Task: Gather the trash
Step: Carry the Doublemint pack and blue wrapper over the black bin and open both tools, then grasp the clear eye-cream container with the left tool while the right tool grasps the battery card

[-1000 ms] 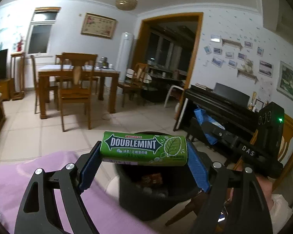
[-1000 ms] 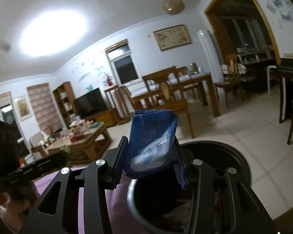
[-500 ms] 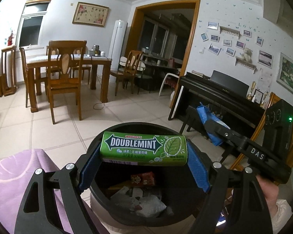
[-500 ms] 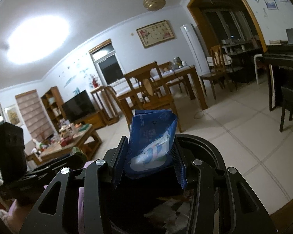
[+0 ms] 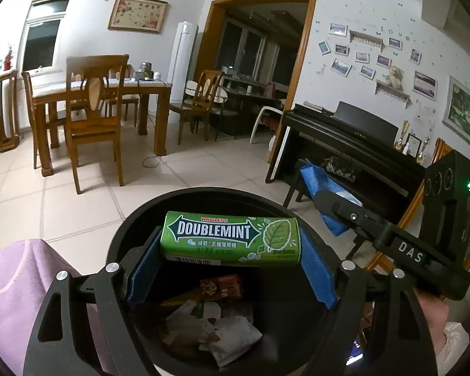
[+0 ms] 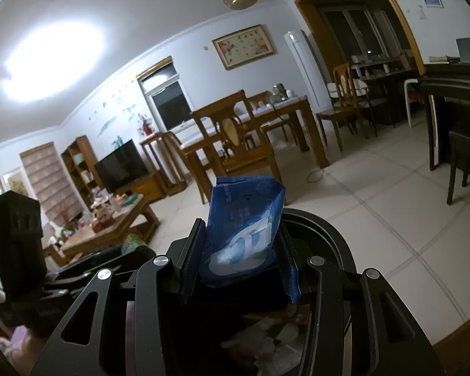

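Observation:
My left gripper [image 5: 230, 260] is shut on a green Doublemint gum box [image 5: 230, 238], held level above the open mouth of a black trash bin [image 5: 134, 219]. The bin holds crumpled paper and wrappers [image 5: 210, 329]. My right gripper [image 6: 239, 250] is shut on a blue wet-wipe packet [image 6: 244, 228], held over the same bin [image 6: 329, 238]. The right gripper also shows in the left wrist view [image 5: 326, 200], to the right of the bin, with the blue packet [image 5: 319, 188] in it.
A purple cloth [image 5: 12, 275] lies left of the bin. A wooden dining table with chairs [image 5: 94, 103] stands behind on the tiled floor. A black piano [image 5: 354, 144] stands at the right. A cluttered coffee table [image 6: 109, 222] is at the left.
Both grippers have moved forward and tipped down over the bin, whose inside now shows. Each still holds its item.

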Demonstrator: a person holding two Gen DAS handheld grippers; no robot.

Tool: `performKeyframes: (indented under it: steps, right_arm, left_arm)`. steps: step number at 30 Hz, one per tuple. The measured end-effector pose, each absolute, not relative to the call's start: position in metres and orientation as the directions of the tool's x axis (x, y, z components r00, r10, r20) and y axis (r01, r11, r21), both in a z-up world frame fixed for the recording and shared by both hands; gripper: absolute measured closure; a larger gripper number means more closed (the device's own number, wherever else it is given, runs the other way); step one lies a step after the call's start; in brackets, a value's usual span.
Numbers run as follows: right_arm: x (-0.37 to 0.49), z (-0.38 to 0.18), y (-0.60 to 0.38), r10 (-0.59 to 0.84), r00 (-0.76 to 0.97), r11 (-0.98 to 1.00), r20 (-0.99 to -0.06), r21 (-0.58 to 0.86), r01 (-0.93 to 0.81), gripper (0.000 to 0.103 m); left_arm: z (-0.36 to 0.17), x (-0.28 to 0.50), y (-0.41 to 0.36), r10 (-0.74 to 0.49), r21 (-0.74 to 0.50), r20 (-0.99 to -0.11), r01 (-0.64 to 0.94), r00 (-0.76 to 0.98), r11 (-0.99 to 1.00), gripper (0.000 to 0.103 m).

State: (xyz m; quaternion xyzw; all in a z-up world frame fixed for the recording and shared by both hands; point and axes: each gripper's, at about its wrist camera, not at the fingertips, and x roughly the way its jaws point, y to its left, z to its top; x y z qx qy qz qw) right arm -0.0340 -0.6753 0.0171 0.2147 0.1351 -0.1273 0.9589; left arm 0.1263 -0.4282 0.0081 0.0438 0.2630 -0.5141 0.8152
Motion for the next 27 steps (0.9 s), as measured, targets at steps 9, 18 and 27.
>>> performKeyframes:
  steps: [9, 18, 27]
  right_arm:
    - [-0.036, 0.011, -0.679, -0.18, 0.948, 0.865, -0.262, 0.418, 0.279, 0.018]
    - [-0.039, 0.01, -0.666, -0.178, 0.944, 0.865, -0.277, 0.414, 0.285, 0.016]
    - [-0.019, 0.015, -0.616, -0.094, 0.945, 0.898, -0.314, 0.384, 0.216, 0.016]
  left_arm:
    - [0.01, 0.124, -0.429, -0.794, -0.168, -0.499, 0.859, 0.348, 0.483, 0.007]
    - [0.029, 0.121, -0.392, -0.793, -0.162, -0.461, 0.841, 0.398, 0.516, 0.005]
    - [0.036, 0.14, -0.292, -0.711, -0.164, -0.478, 0.743, 0.516, 0.65, 0.005]
